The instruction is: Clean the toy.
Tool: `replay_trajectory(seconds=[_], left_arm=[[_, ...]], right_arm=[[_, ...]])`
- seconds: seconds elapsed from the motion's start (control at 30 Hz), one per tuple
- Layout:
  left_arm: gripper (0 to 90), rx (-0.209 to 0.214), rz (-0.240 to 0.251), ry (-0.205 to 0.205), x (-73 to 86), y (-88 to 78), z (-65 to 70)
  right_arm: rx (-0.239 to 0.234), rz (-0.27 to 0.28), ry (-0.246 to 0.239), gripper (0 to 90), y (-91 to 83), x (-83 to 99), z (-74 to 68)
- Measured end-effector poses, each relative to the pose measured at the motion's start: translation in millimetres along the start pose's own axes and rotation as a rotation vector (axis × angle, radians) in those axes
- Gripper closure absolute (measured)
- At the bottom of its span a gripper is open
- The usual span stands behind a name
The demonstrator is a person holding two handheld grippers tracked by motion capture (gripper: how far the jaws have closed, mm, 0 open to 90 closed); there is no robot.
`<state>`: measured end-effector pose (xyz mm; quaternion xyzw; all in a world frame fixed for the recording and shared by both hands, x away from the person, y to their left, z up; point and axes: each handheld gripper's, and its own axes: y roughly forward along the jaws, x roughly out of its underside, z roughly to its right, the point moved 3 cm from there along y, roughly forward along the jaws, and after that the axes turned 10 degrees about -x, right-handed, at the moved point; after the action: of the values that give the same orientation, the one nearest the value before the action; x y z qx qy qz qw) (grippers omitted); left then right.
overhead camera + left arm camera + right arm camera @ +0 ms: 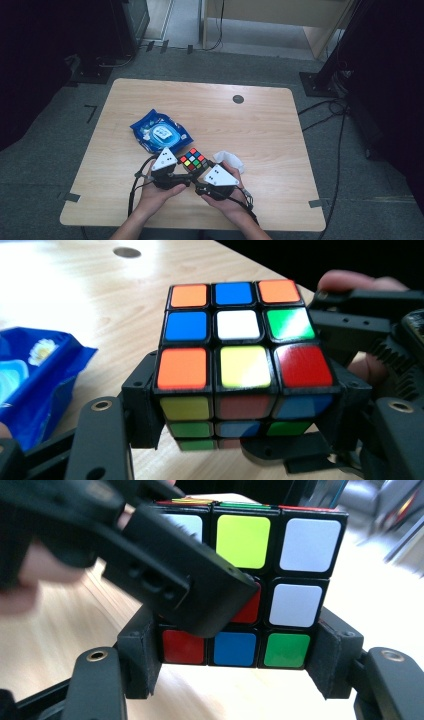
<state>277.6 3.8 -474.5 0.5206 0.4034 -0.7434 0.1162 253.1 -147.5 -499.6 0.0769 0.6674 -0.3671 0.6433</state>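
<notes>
Left of the left gripper (176,170) lies a crinkly blue wet-wipe pack (160,131). Both it and the right gripper (209,176) clamp the glossy, stickered Rubik's cube (194,160) between them, square, no long axis, above the pale wood-grain table (260,130); grey carpet surrounds. A crumpled tissue (229,160) sits right.

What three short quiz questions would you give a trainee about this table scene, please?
1. True or false: the multicoloured plastic puzzle cube lies flat on the light wooden table.
2. In the high view, what lies to the left of the cube? A: blue plastic wipes pack. B: red ceramic cup. C: metal spoon.
3. In the left gripper view, which colour is the middle sticker of the cube's upper face?
Key: 1 false; 2 A; 3 white.
</notes>
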Motion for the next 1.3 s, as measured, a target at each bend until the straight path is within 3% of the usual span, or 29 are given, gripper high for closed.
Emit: replay_trajectory(seconds=[0.07,0.1,0.2,0.33,0.37,0.43,0.5,0.53,0.63,0.73,0.77,0.8,0.9,1.03,1.13,1.2,1.27,1.3], left_arm=[[33.8,0.003,-0.008,0.009,0.5,0.5,1.1],[33.8,-0.002,0.0,0.017,0.6,0.2,1.9],[34.0,-0.031,0.023,0.048,-0.7,-1.6,4.7],[34.1,-0.056,0.065,0.03,-2.7,-7.2,-1.9],[34.1,-0.066,0.07,0.028,-2.8,-8.3,-3.8],[34.1,-0.087,0.074,0.027,-2.2,-9.8,-8.2],[34.1,-0.097,0.085,0.013,-1.4,-10.3,-11.5],[34.1,-0.097,0.089,0.009,-1.1,-10.1,-12.2],[34.1,-0.12,0.107,0.022,-0.6,-10.1,-11.0],[34.1,-0.135,0.122,0.042,0.6,-9.2,-7.0],[34.1,-0.135,0.122,0.042,0.6,-9.2,-7.0],[34.1,-0.14,0.128,0.055,1.7,-7.9,-3.6],[34.1,-0.148,0.133,0.102,3.8,-4.7,6.2],[34.1,-0.154,0.151,0.156,5.0,-3.1,18.2],[34.1,-0.145,0.157,0.179,5.3,-2.7,22.4],[34.1,-0.145,0.157,0.189,6.5,-1.9,23.6],[34.0,-0.134,0.145,0.185,6.9,-0.8,22.8],[34.0,-0.133,0.131,0.185,7.6,0.8,22.4]], right_arm=[[0.032,-0.026,-0.103,34.3,-1.4,1.5,-1.3],[0.033,-0.033,-0.129,34.2,-2.0,1.7,-0.9],[0.019,-0.036,-0.137,33.6,-4.3,0.6,0.9],[0.004,-0.087,-0.141,28.0,-6.2,2.7,10.6],[0.023,-0.102,-0.136,33.4,-7.2,4.2,13.9],[0.074,-0.121,-0.106,34.1,-10.7,6.4,24.4],[0.084,-0.099,-0.004,36.1,-15.9,5.6,37.3],[0.079,-0.076,0.082,37.1,-19.9,4.5,42.2],[0.031,0.028,0.314,37.4,-31.3,-2.9,52.9],[-0.042,0.128,0.543,30.6,-41.2,-12.1,57.3],[-0.042,0.128,0.543,30.6,-41.2,-12.1,57.3],[-0.135,0.199,0.723,23.8,-44.1,-16.8,57.0],[-0.239,0.228,0.869,18.6,-39.1,-19.1,51.3],[-0.31,0.201,0.97,17.0,-28.8,-16.4,43.8],[-0.315,0.169,1.003,23.1,-23.0,-12.2,40.4],[-0.331,0.179,1.016,27.5,-21.7,-10.4,39.6],[-0.328,0.179,1.019,28.7,-22.4,-9.5,40.1],[-0.317,0.186,1.022,33.6,-23.9,-9.4,40.7]])
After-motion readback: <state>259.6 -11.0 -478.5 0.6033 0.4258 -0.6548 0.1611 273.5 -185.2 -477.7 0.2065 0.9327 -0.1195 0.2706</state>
